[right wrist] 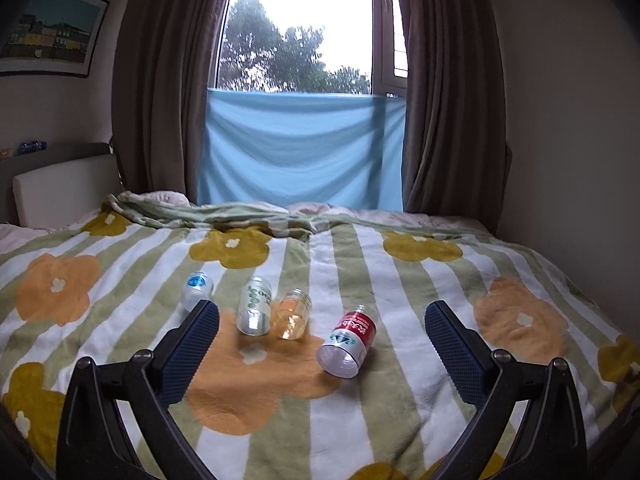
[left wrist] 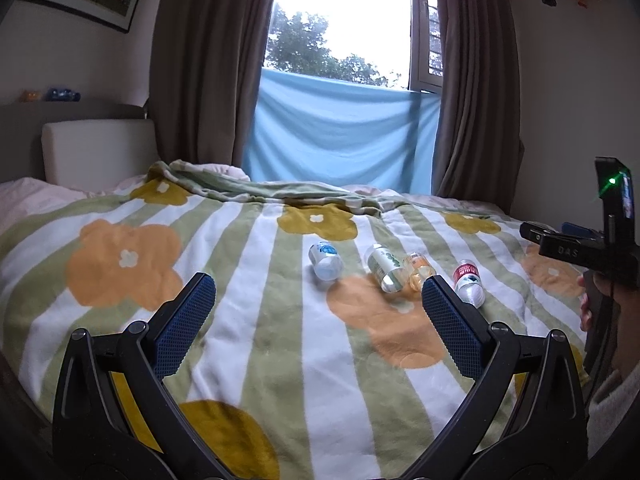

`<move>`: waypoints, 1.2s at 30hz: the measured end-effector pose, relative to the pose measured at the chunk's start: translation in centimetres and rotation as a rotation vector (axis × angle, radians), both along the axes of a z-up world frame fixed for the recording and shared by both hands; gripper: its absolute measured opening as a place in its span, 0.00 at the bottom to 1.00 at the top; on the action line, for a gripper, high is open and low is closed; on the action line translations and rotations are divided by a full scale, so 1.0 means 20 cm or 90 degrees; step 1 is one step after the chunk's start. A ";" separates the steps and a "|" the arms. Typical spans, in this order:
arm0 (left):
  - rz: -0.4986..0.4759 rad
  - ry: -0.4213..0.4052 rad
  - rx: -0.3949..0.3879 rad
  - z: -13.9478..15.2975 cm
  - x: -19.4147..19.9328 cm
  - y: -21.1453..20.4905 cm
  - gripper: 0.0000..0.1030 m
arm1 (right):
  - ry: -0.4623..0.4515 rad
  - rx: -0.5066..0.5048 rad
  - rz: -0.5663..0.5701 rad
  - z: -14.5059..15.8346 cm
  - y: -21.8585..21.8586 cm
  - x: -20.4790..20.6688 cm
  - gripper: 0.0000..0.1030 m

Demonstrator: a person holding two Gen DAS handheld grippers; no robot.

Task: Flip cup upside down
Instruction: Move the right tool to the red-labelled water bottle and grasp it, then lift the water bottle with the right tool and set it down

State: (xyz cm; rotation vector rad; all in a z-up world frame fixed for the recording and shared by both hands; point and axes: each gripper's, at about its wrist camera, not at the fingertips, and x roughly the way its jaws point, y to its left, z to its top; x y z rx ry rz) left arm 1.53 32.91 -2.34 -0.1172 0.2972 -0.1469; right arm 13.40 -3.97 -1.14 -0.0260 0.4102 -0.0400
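I see four clear, shiny plastic cups (right wrist: 344, 344) lying on a soft, fuzzy cloth blanket (right wrist: 360, 420). The nearest one wears a glossy red label. My right gripper (right wrist: 322, 344) has rough, bumpy blue pads (right wrist: 188, 344) on smooth, matt black plastic arms. Far off, a smooth blue cloth (right wrist: 296, 148) hangs between thick, matt brown curtains (right wrist: 160, 80).

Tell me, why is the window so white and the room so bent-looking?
In both wrist views the window is blown out by daylight, leaving the curtains dim; the fisheye lens bows the walls and darkens the corners; the cups on the blanket look slightly soft.
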 end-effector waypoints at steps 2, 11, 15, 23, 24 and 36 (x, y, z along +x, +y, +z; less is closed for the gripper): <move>-0.004 0.014 -0.003 -0.03 0.03 0.01 1.00 | 0.043 0.029 -0.006 -0.04 -0.07 0.15 1.00; -0.002 0.061 -0.019 -0.14 0.18 0.06 1.00 | 0.252 0.115 -0.062 -0.36 -0.32 0.81 1.00; -0.003 0.080 -0.018 -0.18 0.23 0.07 1.00 | 0.330 0.125 -0.092 -0.49 -0.39 0.99 0.96; -0.010 0.105 -0.011 -0.24 0.31 0.05 1.00 | 0.451 0.204 -0.119 -0.68 -0.47 1.20 0.78; -0.013 0.109 -0.010 -0.24 0.31 0.05 1.00 | 0.459 0.215 -0.121 -0.69 -0.48 1.21 0.75; -0.028 0.146 -0.008 -0.29 0.32 0.04 1.00 | 0.450 0.290 -0.089 -0.63 -0.49 1.12 0.59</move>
